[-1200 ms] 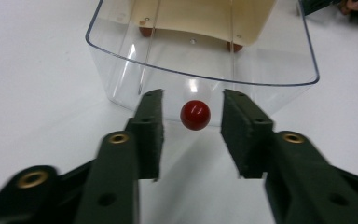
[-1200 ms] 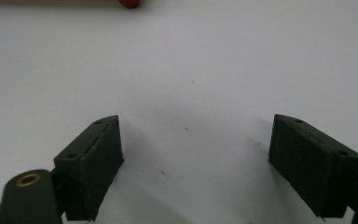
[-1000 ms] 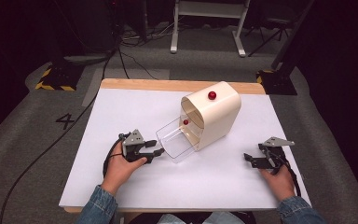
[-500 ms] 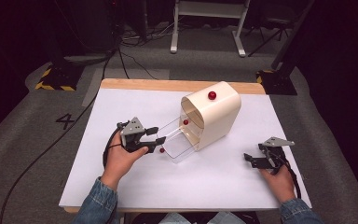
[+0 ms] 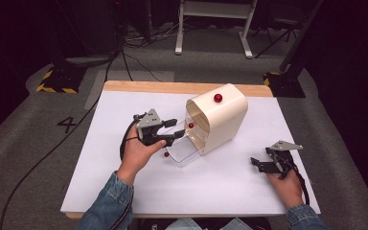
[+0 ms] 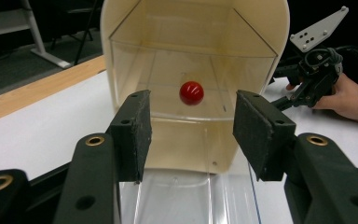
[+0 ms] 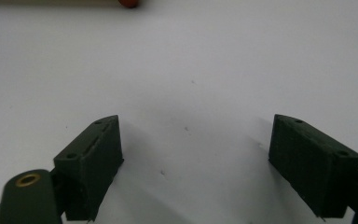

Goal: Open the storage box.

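A cream box (image 5: 223, 120) with a rounded top lies on the white table (image 5: 100, 187), its mouth toward the left. A red knob (image 5: 218, 97) sits on its top. A clear drawer (image 5: 184, 152) sticks out of the mouth, with a small red knob (image 5: 166, 154) at its front. A clear panel inside the mouth carries another red knob (image 5: 190, 125) (image 6: 191, 93). My left gripper (image 5: 176, 132) (image 6: 191, 133) hangs open above the drawer, facing that knob, with nothing between the pads. My right gripper (image 5: 256, 164) (image 7: 191, 158) rests open on the table at the right, empty.
The table's wooden far edge (image 5: 172, 87) runs behind the box. Cables and a white stand (image 5: 211, 28) are on the floor beyond. A black cable (image 5: 52, 148) trails off the table's left side. A small red thing (image 7: 129, 3) shows at the top edge of the right gripper view.
My left gripper has risen and moved right, from the drawer's front end toward the box mouth; the drawer's front knob now shows beneath it. The right gripper has stayed put.
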The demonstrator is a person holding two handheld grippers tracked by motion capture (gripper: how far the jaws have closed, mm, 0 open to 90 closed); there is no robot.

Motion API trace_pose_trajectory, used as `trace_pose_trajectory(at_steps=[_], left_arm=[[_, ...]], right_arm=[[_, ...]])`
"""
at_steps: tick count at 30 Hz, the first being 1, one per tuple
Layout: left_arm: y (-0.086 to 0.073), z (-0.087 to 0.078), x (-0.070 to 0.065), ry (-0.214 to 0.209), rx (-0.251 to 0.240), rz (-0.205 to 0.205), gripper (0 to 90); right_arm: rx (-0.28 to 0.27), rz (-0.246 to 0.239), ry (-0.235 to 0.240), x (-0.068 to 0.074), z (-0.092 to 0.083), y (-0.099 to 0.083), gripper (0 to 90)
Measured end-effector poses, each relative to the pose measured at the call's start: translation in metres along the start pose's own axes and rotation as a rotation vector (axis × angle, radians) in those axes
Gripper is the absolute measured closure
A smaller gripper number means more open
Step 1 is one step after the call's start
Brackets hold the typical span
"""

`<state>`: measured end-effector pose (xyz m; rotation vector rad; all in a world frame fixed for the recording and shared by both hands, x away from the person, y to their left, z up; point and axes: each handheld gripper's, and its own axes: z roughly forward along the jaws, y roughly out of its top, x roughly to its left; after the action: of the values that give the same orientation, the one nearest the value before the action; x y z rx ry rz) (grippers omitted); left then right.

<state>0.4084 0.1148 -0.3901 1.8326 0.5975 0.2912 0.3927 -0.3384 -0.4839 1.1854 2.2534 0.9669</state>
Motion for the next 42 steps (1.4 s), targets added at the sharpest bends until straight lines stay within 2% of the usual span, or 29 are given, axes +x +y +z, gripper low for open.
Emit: trace_pose_trajectory(at_steps=[5, 8, 15, 17, 19, 21, 24, 27, 42], left_arm=[[0.002, 0.017, 0.0, -0.022, 0.009, 0.006, 47.1], [0.001, 0.021, -0.001, -0.027, 0.016, 0.006, 47.1], [0.001, 0.035, 0.0, -0.027, 0.019, 0.015, 51.4], [0.001, 0.037, 0.0, -0.024, 0.028, 0.005, 52.0], [-0.001, 0.037, 0.001, -0.012, 0.026, 0.0, 54.2], [-0.002, 0.037, 0.003, -0.016, 0.019, -0.022, 62.7], [-0.003, 0.036, 0.002, -0.022, 0.01, -0.029, 72.9], [-0.001, 0.036, 0.001, -0.003, 0.021, 0.003, 73.7], [-0.002, 0.035, 0.001, -0.007, 0.022, 0.011, 73.9]], right_arm=[[-0.001, -0.001, -0.001, 0.0, 0.0, 0.0, 17.1], [-0.003, -0.006, -0.005, 0.001, 0.0, 0.0, 17.1], [-0.005, -0.011, -0.01, 0.001, 0.0, 0.0, 17.1], [-0.005, -0.012, -0.011, 0.002, 0.0, 0.0, 17.1], [-0.005, -0.012, -0.011, 0.002, 0.0, 0.0, 17.1], [-0.005, -0.013, -0.012, 0.002, -0.001, 0.0, 17.1], [-0.006, -0.012, -0.011, 0.002, 0.0, 0.0, 17.1], [-0.005, -0.012, -0.011, 0.001, 0.0, 0.0, 17.1], [-0.005, -0.011, -0.01, 0.001, 0.0, 0.0, 17.1]])
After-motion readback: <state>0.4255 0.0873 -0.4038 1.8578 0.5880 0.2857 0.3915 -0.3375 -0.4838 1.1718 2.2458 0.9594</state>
